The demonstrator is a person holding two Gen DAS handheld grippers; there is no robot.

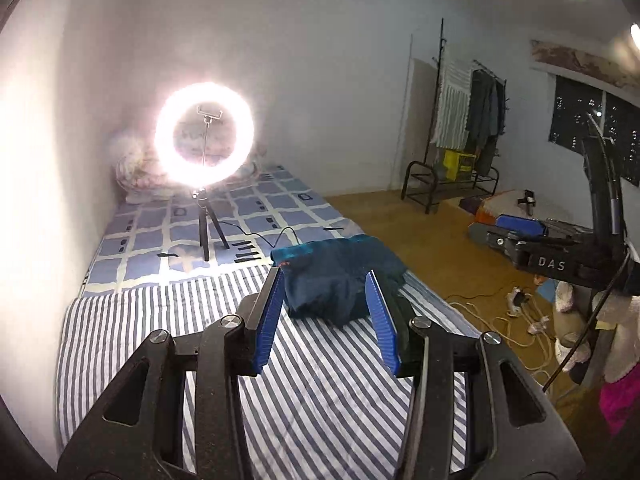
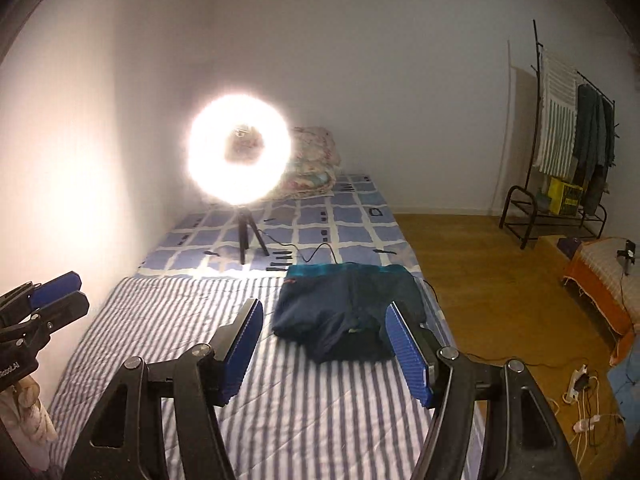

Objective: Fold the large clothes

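Beyond folded garment (image 2: 346,310), ring light (image 2: 239,155) stands on bed (image 2: 192,320).

A folded navy fabric garment (image 2: 347,308) with a teal band is seen on a grey-and-white striped sheet (image 2: 320,412); beyond the garment, a blue-and-white checked bedcover (image 2: 344,232) is spread.

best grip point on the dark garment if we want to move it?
Probably the near folded edge of the garment, approached low from the front along the striped sheet. That edge bulges thick and faces both open hand-held grippers: right, left. The teal waistband end lies farther off, near the ring light's cable.
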